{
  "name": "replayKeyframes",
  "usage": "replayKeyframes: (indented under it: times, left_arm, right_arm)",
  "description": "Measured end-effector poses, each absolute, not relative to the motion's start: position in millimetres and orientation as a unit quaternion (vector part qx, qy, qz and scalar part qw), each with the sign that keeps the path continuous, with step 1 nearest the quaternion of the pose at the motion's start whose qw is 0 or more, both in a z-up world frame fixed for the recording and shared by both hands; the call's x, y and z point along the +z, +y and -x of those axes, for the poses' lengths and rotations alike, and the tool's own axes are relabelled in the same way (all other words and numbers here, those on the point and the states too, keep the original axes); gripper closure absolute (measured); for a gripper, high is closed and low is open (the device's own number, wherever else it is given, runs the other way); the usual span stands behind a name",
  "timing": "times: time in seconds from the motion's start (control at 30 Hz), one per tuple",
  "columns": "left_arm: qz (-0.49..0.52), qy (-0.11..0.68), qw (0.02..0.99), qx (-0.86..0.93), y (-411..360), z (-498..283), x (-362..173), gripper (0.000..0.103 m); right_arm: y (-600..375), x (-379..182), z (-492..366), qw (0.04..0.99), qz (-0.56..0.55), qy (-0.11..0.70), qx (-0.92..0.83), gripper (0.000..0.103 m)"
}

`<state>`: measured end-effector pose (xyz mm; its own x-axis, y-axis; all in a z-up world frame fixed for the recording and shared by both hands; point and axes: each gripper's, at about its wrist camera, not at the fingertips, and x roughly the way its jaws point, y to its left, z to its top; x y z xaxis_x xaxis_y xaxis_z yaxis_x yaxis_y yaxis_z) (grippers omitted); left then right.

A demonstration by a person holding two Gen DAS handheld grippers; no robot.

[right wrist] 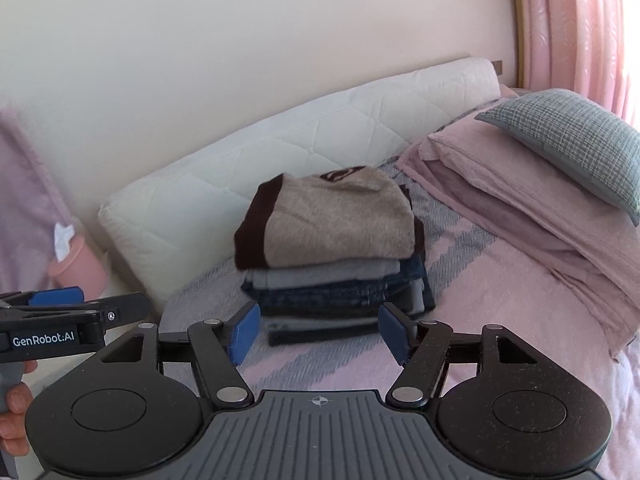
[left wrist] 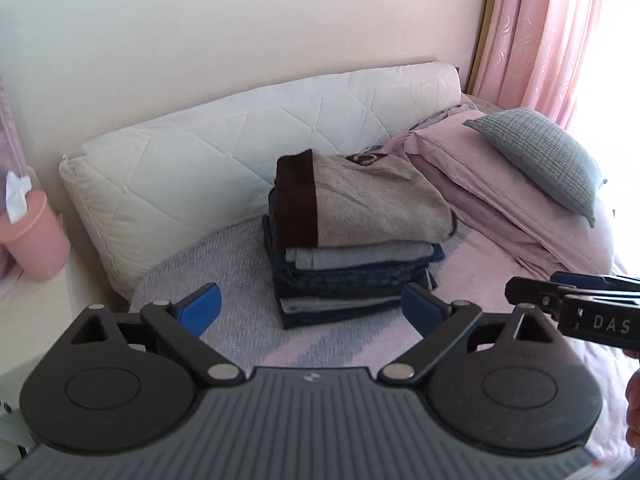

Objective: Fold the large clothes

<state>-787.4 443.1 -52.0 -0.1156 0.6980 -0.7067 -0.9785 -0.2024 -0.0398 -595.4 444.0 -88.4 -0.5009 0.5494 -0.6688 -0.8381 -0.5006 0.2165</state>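
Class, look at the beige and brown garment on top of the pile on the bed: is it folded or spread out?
Folded. The beige and brown garment lies as a compact rectangle with doubled edges, topping the stack of folded clothes; neither tongs touch it.

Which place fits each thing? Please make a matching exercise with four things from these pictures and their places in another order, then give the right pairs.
Things:
1. beige sweater
2. grey pillow
3. pink cup
4. white cushion

Places:
A. against the wall, behind the pile of clothes
B. on top of the pile of folded clothes
C. beside the bed, at the left, with white tissue in it
D. on the folded pink sheets, near the curtain

Pairs: 1-B, 2-D, 3-C, 4-A
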Motion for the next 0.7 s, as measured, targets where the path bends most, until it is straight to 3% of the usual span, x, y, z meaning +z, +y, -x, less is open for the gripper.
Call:
replayKeyframes:
  times: [0.7]
  left_arm:
    - [0.319, 0.237, 0.586, 0.706, 371, 744, -50, 0.008]
  right_arm:
    - [383, -81, 557, 0.397, 0.29, 0.267, 0.829, 0.04]
